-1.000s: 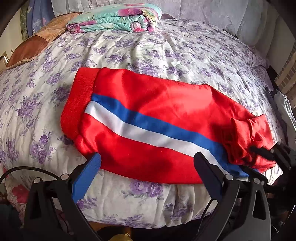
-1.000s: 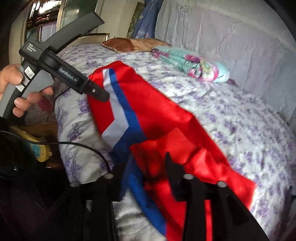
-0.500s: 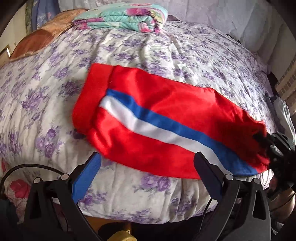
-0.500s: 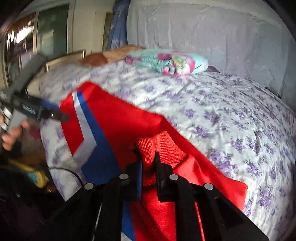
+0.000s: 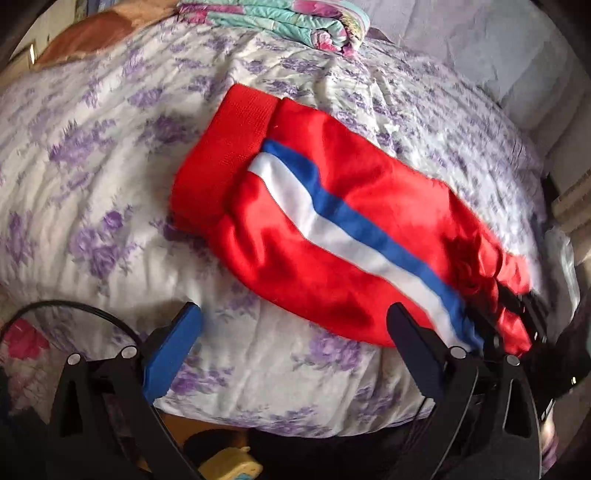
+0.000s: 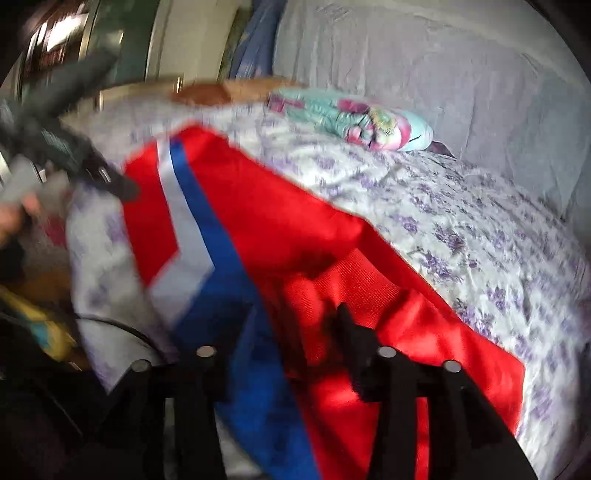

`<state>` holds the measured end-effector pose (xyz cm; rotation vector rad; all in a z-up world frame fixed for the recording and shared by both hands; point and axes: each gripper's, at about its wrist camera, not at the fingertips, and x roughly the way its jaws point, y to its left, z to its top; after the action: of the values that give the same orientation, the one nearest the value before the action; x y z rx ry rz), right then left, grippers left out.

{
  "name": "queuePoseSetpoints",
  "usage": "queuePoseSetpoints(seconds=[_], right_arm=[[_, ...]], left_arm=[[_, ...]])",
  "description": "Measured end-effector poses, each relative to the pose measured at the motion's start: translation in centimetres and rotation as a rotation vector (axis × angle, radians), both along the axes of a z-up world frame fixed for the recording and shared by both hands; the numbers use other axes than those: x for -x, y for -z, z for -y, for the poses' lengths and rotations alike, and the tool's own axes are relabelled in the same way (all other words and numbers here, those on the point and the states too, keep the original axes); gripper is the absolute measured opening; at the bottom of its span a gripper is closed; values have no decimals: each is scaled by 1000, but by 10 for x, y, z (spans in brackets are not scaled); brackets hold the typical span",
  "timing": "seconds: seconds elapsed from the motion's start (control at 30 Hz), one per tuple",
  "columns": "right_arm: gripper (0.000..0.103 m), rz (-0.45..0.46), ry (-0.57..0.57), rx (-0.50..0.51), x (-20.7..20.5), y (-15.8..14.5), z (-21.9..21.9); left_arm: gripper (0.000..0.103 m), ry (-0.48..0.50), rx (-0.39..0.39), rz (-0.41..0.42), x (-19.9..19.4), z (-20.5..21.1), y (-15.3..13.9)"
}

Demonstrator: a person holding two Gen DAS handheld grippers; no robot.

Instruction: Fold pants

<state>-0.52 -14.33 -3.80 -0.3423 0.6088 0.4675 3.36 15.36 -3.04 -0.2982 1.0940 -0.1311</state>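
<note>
Red pants (image 5: 332, 221) with a blue and white side stripe lie folded lengthwise across the floral bed, ribbed waistband (image 5: 221, 155) at the left. My left gripper (image 5: 291, 343) is open and empty, hovering over the bed's near edge just below the pants. My right gripper (image 6: 295, 332) sits at the cuff end with red fabric bunched between its fingers; the view is blurred. In the left wrist view it shows at the right end of the pants (image 5: 517, 306). The pants also fill the right wrist view (image 6: 295, 229).
A floral bedspread (image 5: 110, 184) covers the bed. A folded teal and pink blanket (image 5: 295, 18) lies at the far side, with a grey headboard cover (image 6: 443, 74) behind. A yellow object (image 5: 229, 469) is on the floor below the bed edge.
The right gripper closed on the cuff end, then spread somewhat, and the cuff end shifted. The left gripper's view moved left, so the pants sit further right in it.
</note>
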Motion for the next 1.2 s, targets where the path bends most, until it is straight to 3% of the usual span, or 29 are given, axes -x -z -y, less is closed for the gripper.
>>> queuePoseSetpoints(seconds=[0.07,0.13,0.27,0.5,0.53,0.57,0.6,0.63,0.77,0.87,0.93,1.03,1.1,1.17,1.2], right_arm=[[56,40,16,-119,14,-21,17],[58,72,14,-195,30,-38,29],[58,91,15,-230,50,-45,40],[58,31,74,-302,54,-30,56],[58,28,84,-317,56,-29,59],[58,26,98,-335,57,-28,65],[58,29,107,-342,60,-27,68],[58,37,122,-350,63,-27,75],[58,64,209,-372,73,-29,110],[58,101,306,-385,78,-36,148],[58,132,372,-384,81,-44,171],[58,163,456,-406,86,-53,202],[58,151,492,-419,87,-52,216],[59,119,498,-448,86,-46,226],[61,93,490,-465,85,-41,228]], left_arm=[[98,-26,58,-10,-5,-4,0],[98,-61,166,-29,-15,-14,0],[98,-183,395,-53,-29,-46,8],[95,-185,459,8,-43,-34,12],[79,-195,448,27,-42,-35,10],[65,-212,419,37,-41,-35,10],[35,-216,392,35,-42,-34,13],[26,-206,391,41,-42,-34,13],[20,-116,250,129,-34,-12,-9],[16,0,113,241,-19,26,-48],[15,126,-23,341,-4,76,-82],[14,364,-222,422,22,167,-105],[14,535,-323,395,34,228,-91],[21,659,-390,312,38,271,-61],[34,737,-438,257,41,295,-36]])
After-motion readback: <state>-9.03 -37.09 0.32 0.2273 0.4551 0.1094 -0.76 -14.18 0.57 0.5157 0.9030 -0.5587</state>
